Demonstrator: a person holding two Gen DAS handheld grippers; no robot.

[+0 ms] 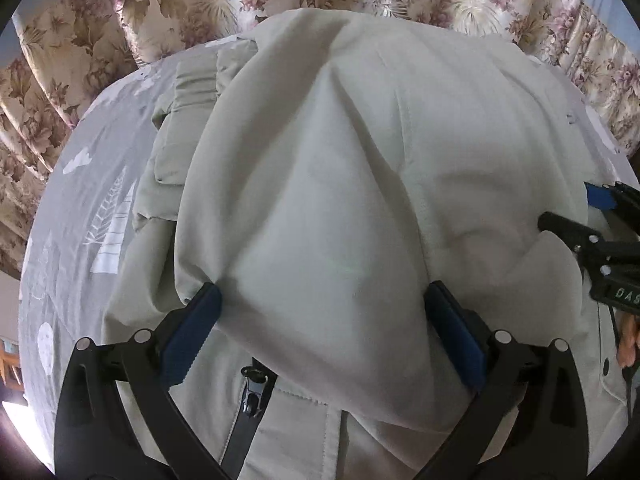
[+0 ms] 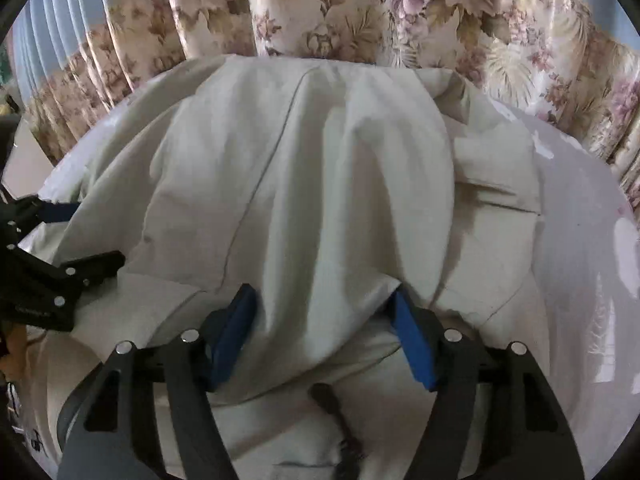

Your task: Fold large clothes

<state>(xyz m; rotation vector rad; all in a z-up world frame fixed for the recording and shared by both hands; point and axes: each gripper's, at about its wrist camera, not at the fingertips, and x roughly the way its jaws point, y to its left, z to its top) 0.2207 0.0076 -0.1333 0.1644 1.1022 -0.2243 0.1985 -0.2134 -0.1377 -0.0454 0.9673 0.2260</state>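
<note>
This is a bedroom in a home. Heavy floral curtains (image 1: 168, 12) with pink and tan blossoms hang in deep pleats across the back of both wrist views, and below them lies a bed spread with a grey sheet (image 1: 80, 200) printed with white trees, clouds and a balloon. A pale, padded jacket (image 1: 340, 168) with a dark zipper (image 1: 252, 392) lies across that sheet, the sort of laundry handled on a bed at home.
</note>
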